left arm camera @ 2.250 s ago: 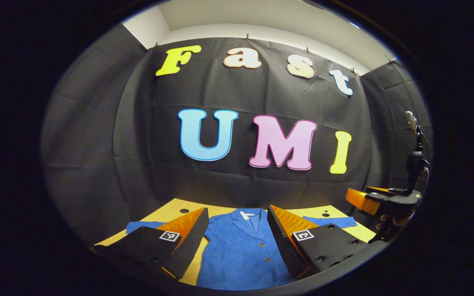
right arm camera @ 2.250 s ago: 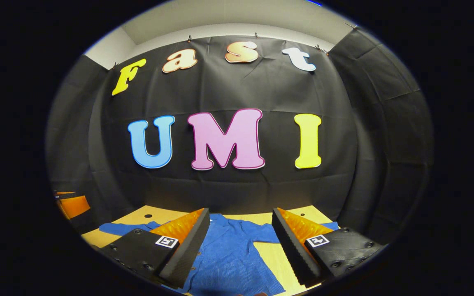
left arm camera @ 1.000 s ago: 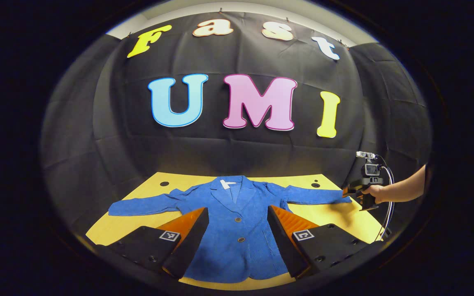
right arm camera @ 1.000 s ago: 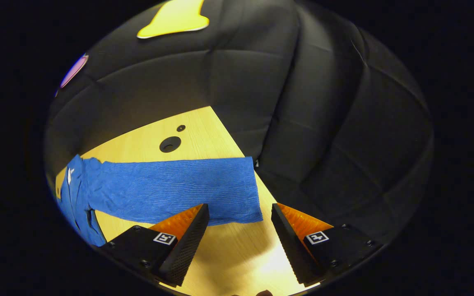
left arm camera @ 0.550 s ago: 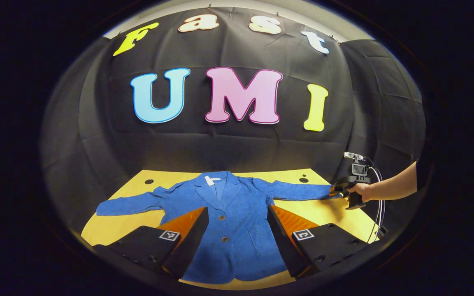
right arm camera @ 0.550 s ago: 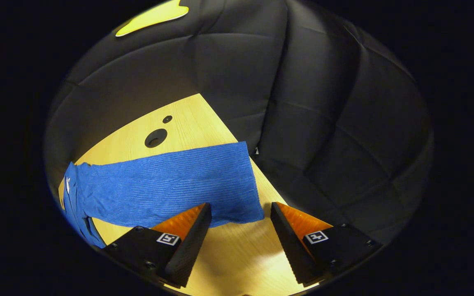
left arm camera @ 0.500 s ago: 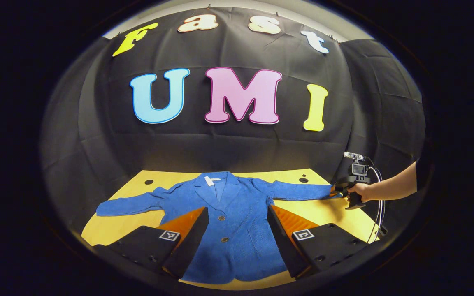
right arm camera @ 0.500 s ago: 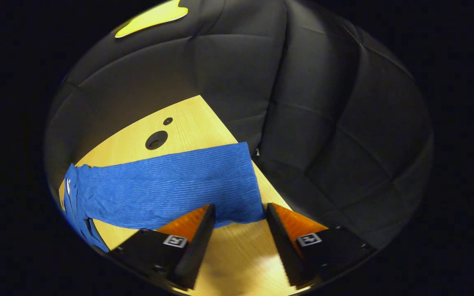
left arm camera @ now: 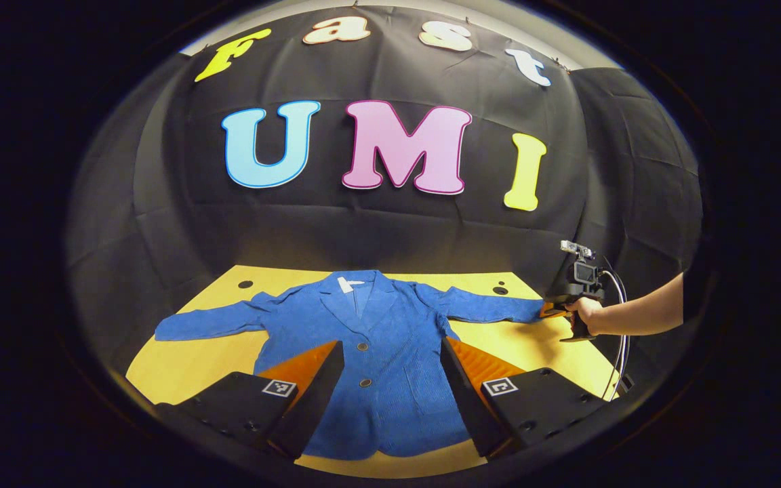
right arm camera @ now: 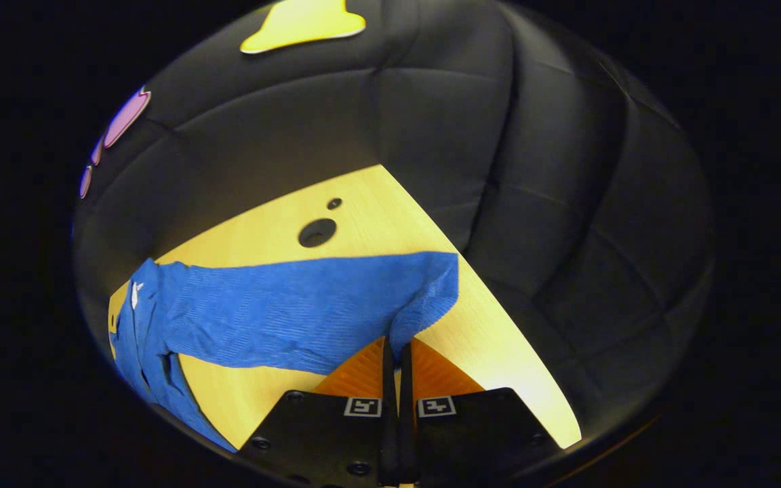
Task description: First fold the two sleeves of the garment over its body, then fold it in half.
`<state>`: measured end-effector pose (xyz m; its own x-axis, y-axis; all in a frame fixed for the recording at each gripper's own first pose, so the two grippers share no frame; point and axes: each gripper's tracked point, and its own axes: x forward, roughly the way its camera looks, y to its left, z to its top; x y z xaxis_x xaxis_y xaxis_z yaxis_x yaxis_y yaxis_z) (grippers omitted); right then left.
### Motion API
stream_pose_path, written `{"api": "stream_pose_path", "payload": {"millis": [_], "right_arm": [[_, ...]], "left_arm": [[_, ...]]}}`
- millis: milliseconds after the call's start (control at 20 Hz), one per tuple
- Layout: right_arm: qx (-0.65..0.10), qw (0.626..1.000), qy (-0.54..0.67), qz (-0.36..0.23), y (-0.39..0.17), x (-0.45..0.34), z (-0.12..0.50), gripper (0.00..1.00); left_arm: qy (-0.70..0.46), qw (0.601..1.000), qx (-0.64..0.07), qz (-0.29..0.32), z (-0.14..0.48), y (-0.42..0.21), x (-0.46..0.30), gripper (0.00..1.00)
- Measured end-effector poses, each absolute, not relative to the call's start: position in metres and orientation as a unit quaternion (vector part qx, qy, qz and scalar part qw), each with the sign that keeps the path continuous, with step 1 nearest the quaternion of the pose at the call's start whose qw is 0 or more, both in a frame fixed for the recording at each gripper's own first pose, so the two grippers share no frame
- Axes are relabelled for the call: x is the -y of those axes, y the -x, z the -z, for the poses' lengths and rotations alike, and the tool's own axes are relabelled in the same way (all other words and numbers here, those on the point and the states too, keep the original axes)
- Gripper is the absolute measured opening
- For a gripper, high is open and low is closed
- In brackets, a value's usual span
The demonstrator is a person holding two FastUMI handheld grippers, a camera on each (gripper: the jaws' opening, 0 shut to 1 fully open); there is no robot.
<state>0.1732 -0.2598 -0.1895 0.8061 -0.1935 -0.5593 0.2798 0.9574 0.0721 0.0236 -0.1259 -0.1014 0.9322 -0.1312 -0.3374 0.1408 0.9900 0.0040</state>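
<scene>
Beneath me is a yellow wooden table [left arm camera: 180,362], its top lit brightly near the front edge. In the right gripper view the table [right arm camera: 499,339] shows two round dark holes [right arm camera: 316,232] near its far corner, a large one with a smaller one just beyond it. In the left gripper view there are dark holes near both far corners. Lying directly on the top is a blue jacket [left arm camera: 377,352], spread flat, front up, collar toward the far edge, both sleeves stretched out sideways. In the right gripper view one sleeve [right arm camera: 295,312] runs across the wood, its cuff end near the table's side edge and puckered there.
</scene>
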Motion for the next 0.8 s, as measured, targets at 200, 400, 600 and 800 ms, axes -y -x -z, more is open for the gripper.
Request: {"api": "stream_pose_path", "payload": {"millis": [200, 400, 600, 800], "right_arm": [[-0.248, 0.964, -0.085, 0.037, -0.192, 0.162, 0.142, 0.05], [-0.231, 0.967, -0.089, -0.060, -0.209, 0.046, 0.112, 0.04], [-0.263, 0.945, -0.139, -0.138, -0.198, -0.074, 0.127, 0.04], [-0.315, 0.896, -0.233, -0.206, -0.164, -0.183, 0.149, 0.04]], "left_arm": [[0.003, 0.985, -0.165, 0.049, 0.103, -0.019, 0.111, 0.82], [0.022, 0.985, -0.168, 0.024, 0.109, -0.012, 0.087, 0.82], [0.045, 0.984, -0.173, -0.015, 0.113, 0.000, 0.056, 0.82], [0.071, 0.980, -0.181, -0.051, 0.127, 0.015, 0.020, 0.82]]}}
